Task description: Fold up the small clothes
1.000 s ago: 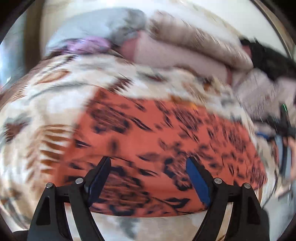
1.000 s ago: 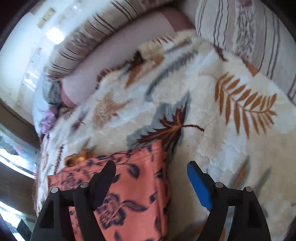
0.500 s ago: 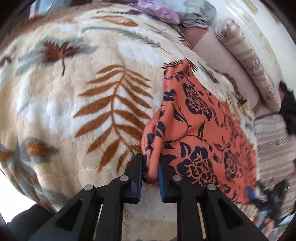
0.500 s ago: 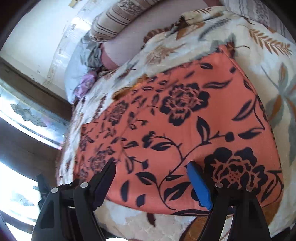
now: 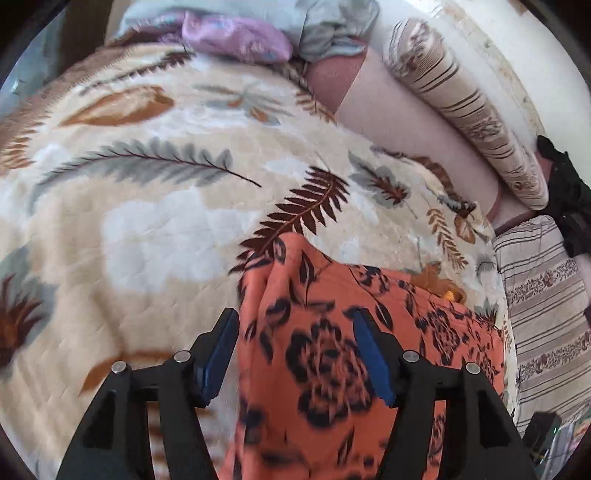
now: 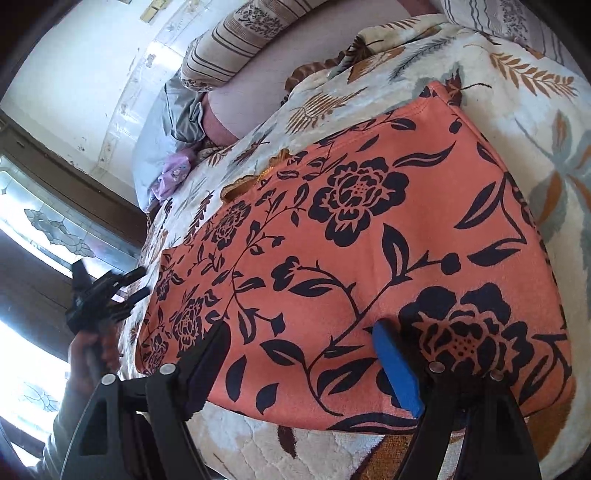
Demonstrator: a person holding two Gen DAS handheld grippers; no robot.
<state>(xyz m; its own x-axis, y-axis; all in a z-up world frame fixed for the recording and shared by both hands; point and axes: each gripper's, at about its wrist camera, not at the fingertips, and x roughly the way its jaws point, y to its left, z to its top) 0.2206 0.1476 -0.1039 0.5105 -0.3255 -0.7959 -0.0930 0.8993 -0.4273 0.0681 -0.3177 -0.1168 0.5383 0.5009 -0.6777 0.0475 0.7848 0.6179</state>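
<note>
An orange garment with a black flower print (image 5: 332,350) lies flat on a leaf-patterned cream blanket (image 5: 147,221). My left gripper (image 5: 295,317) hovers over the garment's left edge. Its jaws are opening, the cloth lies under them and the blue pads do not press on it. In the right wrist view the garment (image 6: 351,229) spreads wide, and my right gripper (image 6: 301,328) stands open above its near edge with nothing pinched. The left gripper (image 6: 107,291) shows there at the garment's far left corner, held by a hand.
A heap of grey and purple clothes (image 5: 236,33) lies at the blanket's far end. A striped bolster (image 5: 461,103) runs along the wall, with a striped cushion (image 5: 546,314) on the right. A window (image 6: 44,229) stands beyond the bed's left side.
Half a second ago my left gripper pinched the garment's folded edge; now its jaws are apart and the edge lies flat. My right gripper came over the garment, then held still.
</note>
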